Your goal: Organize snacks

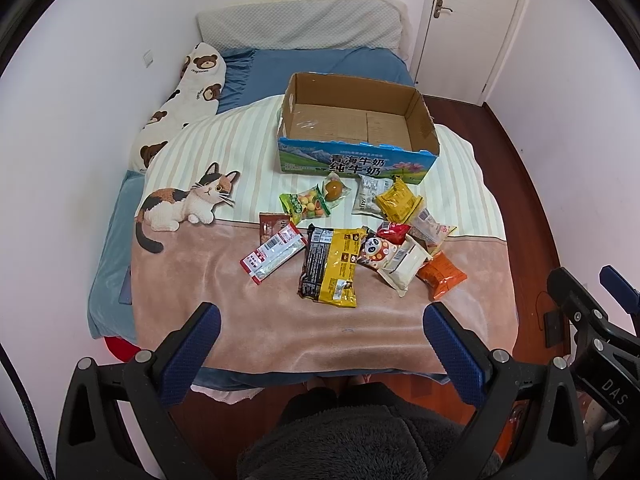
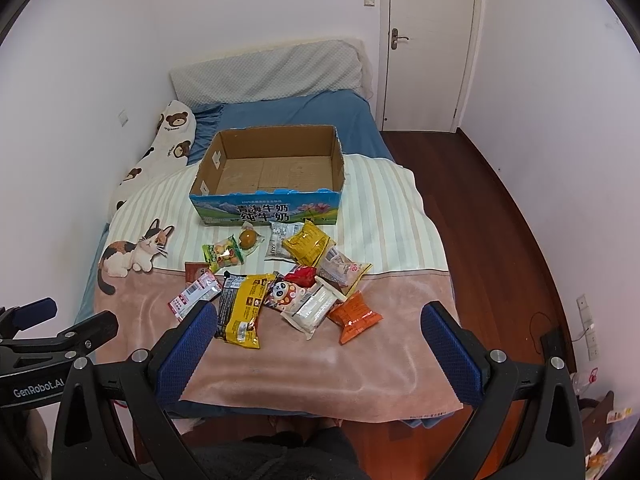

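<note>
Several snack packets lie scattered on a bed blanket (image 1: 224,288): a large yellow-and-black bag (image 1: 330,266) (image 2: 242,310), an orange packet (image 1: 440,274) (image 2: 354,318), a panda packet (image 1: 374,250), a green packet (image 1: 304,205) and red-and-white sticks (image 1: 274,254). Behind them stands an empty cardboard milk box (image 1: 352,162) (image 2: 266,208). My left gripper (image 1: 320,332) hovers open above the near edge of the bed, short of the snacks. My right gripper (image 2: 320,330) is open too, held over the same edge. Neither holds anything.
A bear-print pillow (image 1: 182,108) lies along the left wall and a grey pillow (image 1: 300,24) at the head. A white door (image 2: 430,40) and wooden floor (image 2: 492,240) lie to the right. A person's dark fleece garment (image 1: 340,436) fills the bottom.
</note>
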Demonstrator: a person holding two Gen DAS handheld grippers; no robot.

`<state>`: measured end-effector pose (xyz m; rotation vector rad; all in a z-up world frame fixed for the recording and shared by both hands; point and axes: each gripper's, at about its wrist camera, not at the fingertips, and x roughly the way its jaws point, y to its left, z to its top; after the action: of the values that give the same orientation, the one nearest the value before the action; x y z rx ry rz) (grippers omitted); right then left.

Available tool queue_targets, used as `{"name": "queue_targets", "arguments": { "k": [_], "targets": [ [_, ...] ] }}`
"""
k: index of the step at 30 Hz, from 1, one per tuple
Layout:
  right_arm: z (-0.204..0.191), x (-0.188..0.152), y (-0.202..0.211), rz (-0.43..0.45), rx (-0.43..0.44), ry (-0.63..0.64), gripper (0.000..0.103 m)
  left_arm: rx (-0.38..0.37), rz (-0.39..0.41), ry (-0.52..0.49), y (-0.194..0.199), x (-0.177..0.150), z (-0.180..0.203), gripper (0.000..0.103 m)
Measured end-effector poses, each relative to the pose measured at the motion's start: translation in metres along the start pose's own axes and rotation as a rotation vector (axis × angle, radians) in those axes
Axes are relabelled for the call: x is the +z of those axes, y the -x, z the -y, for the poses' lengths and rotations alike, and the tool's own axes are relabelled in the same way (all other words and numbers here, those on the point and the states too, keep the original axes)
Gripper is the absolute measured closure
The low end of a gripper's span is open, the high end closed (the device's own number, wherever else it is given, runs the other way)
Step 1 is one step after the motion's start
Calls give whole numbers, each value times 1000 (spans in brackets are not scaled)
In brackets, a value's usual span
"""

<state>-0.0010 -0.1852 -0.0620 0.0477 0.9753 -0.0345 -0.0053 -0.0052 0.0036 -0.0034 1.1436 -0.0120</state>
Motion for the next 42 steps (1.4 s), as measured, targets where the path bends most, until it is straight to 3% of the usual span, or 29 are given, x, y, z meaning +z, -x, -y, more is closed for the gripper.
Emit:
{"name": "queue_targets", "arguments": {
  "k": [30,36,42],
  "targets": [
    [2,3,-3,-1,19,-17,0,5,-1,14,-2,4,2,0],
    [18,2,-47,-74,25,-52,0,47,-30,52,-43,11,-3,0],
    [32,-1,-111,-173,42,-84,0,86,-135,61,-111,16,-12,0]
  ]
}}
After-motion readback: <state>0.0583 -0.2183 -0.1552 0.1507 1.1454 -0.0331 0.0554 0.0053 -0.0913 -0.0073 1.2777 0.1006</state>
